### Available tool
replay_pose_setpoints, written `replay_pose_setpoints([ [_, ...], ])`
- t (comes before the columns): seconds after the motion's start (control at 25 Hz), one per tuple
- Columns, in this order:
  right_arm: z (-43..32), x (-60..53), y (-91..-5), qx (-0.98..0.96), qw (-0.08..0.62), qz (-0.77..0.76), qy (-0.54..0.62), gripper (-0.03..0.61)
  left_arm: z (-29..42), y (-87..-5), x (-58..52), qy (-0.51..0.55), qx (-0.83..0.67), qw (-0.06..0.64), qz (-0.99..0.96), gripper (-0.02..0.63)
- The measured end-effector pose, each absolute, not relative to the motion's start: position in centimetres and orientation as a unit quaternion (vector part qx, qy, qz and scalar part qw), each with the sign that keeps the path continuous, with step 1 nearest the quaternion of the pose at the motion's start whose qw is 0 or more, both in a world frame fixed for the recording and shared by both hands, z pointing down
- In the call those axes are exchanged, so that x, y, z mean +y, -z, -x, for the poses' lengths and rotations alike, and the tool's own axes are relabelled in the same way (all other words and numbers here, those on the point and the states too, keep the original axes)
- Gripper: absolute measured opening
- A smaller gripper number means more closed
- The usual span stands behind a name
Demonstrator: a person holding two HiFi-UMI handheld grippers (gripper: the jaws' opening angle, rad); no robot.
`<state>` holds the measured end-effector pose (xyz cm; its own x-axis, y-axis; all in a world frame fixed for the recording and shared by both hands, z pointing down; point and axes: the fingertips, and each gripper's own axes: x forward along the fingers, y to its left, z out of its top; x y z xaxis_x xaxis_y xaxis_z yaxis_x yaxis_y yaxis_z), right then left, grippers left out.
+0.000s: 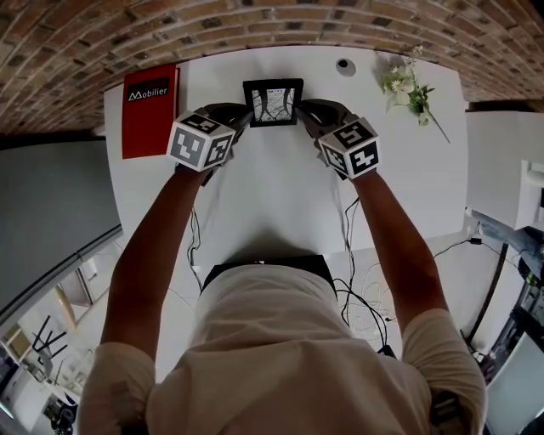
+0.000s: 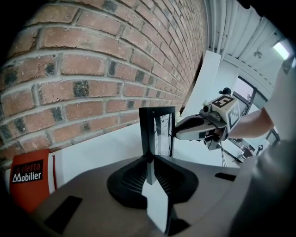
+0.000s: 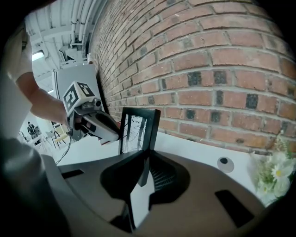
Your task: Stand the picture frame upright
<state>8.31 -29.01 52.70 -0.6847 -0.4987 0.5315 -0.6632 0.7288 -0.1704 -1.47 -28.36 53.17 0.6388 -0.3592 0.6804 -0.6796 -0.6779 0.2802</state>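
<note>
Two tools clamp the picture frame [image 1: 273, 102] from opposite sides. The left tool [image 1: 241, 116] has its jaws closed on the frame's left edge, and the right tool [image 1: 307, 113] has its jaws closed on the right edge. The frame is at the far end of the white desk [image 1: 272, 195], close to the brick wall [image 1: 255, 21], its printed face turned toward the person. A red booklet [image 1: 150, 110] lies to its left; flowers [image 1: 408, 89] lie to its right.
</note>
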Motion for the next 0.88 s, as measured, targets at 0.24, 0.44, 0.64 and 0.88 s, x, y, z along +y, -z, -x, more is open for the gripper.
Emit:
replay_pose_setpoints([
  [0.24,-8.6,-30.6,-53.2,-0.903,0.246,-0.324,-0.137,0.038,1.1,-53.6,-29.8,-0.308,-0.312,0.251,-0.863,0.040],
  [0.44,-9.0,-31.6,-53.3,-0.903,0.252,-0.331,-0.110,0.037,0.7,-53.9,-30.7,-0.313,-0.318,0.238,-0.863,0.040],
  [0.64,-9.2,-32.2,-53.8,-0.902,0.261,-0.333,-0.087,0.035,0.5,-54.2,-31.7,-0.319,-0.327,0.223,-0.861,0.038],
  [0.88,-9.4,-32.5,-54.2,-0.899,0.273,-0.338,-0.057,0.034,0.2,-55.0,-32.3,-0.329,-0.332,0.207,-0.859,0.037],
])
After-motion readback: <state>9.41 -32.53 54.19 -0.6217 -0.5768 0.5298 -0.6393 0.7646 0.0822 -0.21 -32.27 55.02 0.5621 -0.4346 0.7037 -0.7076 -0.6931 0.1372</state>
